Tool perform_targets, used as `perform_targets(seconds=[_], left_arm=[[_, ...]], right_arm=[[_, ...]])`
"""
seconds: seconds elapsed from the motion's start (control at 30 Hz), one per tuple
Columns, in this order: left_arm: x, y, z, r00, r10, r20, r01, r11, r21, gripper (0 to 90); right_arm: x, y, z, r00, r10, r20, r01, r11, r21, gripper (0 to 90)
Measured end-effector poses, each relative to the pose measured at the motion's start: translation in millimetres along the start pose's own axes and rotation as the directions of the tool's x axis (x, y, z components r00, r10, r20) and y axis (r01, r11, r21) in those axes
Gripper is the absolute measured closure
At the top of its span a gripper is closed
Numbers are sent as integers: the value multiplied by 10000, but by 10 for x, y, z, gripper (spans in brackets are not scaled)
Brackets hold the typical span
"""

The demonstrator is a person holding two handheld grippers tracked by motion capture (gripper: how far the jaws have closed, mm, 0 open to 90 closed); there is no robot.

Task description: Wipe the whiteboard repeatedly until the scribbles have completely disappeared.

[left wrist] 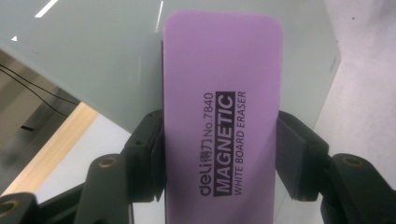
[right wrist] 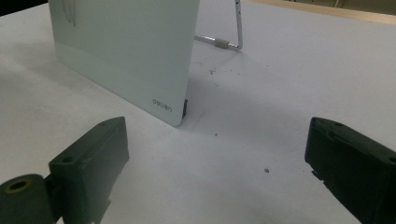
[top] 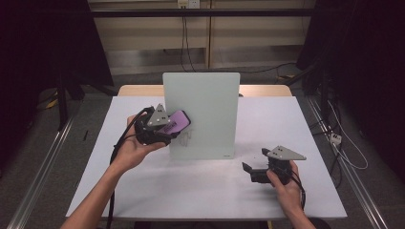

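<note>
A pale glass whiteboard (top: 203,114) stands upright on its wire stand in the middle of the table, with faint dark marks low on its left part. My left gripper (top: 168,128) is shut on a purple magnetic whiteboard eraser (top: 175,121) and holds it against the board's left side. In the left gripper view the eraser (left wrist: 222,121) fills the space between the two black jaws, label facing the camera, with the board (left wrist: 98,56) behind it. My right gripper (top: 251,169) rests open on the table to the right of the board; the board's lower corner (right wrist: 161,100) lies ahead of its jaws.
The white table (top: 205,186) has bare room in front of the board and on both sides. The board's wire stand (right wrist: 229,42) reaches back behind it. Cables trail from both grippers, and dark floor and metal rails flank the table.
</note>
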State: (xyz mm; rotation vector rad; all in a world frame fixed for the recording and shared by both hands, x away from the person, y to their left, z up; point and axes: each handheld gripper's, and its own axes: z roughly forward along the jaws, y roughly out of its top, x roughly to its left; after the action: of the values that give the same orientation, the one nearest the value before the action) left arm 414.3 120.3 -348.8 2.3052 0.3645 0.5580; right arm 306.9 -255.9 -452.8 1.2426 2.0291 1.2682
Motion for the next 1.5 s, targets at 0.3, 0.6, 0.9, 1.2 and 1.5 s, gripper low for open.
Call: perform_targets(seconds=[0.3, 0.6, 0.9, 1.2, 1.5], left_arm=[[-106, -69, 99, 9994, 160, 302, -170, 9994, 305, 409], [-218, -100, 208, 9975, 333, 619, -372, 9972, 641, 409], [-327, -150, 323, 9927, 617, 1039, -734, 9909, 1127, 409], [-399, -126, 397, 9893, 762, 1242, -927, 9867, 1332, 409], [-154, 100, 179, 9984, 246, 501, -267, 9988, 401, 409]], right_arm=[[4, 2, 0, 10000, -7, 6, 7, 10000, 0, 62], [5, 1, -2, 10000, 2, -6, -2, 10000, 7, 62], [4, 1, -2, 10000, -6, -7, 6, 10000, 7, 62], [3, 0, 4, 10000, -51, -1, 51, 10000, 32, 62], [2, 0, 2, 10000, -15, 4, 15, 10000, 36, 62]])
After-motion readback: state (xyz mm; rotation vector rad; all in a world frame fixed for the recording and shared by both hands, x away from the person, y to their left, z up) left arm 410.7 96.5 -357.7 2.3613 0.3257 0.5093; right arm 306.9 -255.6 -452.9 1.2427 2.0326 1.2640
